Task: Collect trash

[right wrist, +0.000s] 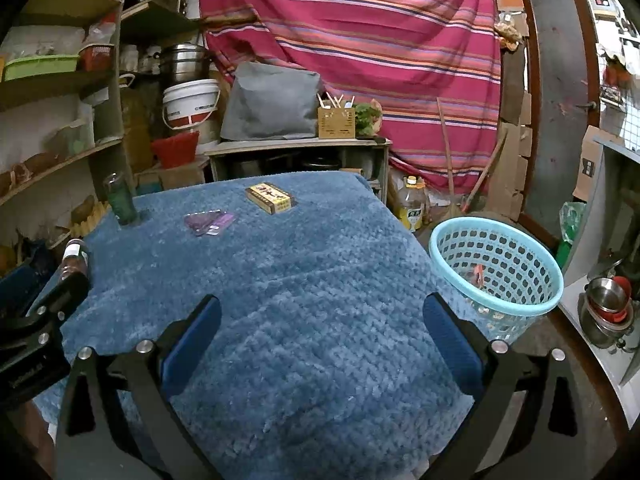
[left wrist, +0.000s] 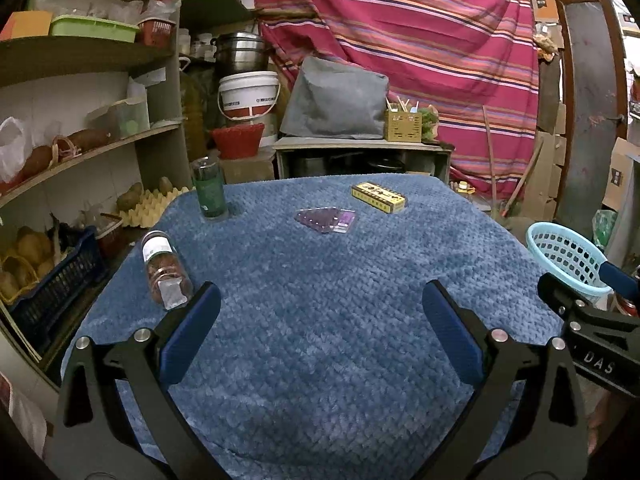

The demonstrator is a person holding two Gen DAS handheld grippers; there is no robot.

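Clutter sits spread over the blue blanket (left wrist: pixel 320 300) that covers the table: a small jar with reddish contents (left wrist: pixel 165 270) lies on its side at the left edge of the left wrist view, a green bottle (left wrist: pixel 209 190) stands upright above it toward the upper left, a flat purple packet (left wrist: pixel 326 220) lies near the centre, and a yellow box (left wrist: pixel 378 197) rests just beyond it, up and to the right. All four are well apart from one another, so each could be taken singly without disturbing its neighbours. The pale blue basket (right wrist: pixel 496 268) stands off the table at the right of the right wrist view, its rim below the table edge, which suits dropping things in from above; something small and orange lies at its bottom, too small to identify. The left gripper (left wrist: pixel 320 320) hovers low over the near blanket with its blue pads set wide apart and nothing between them; the jar lies just beside its left finger. The right gripper (right wrist: pixel 320 328) is likewise spread wide and empty, with the basket near its right finger. With both tools empty and pieces on the table as well as something in the basket, the collecting looks partway through, though which of these items count as trash cannot be told for sure.
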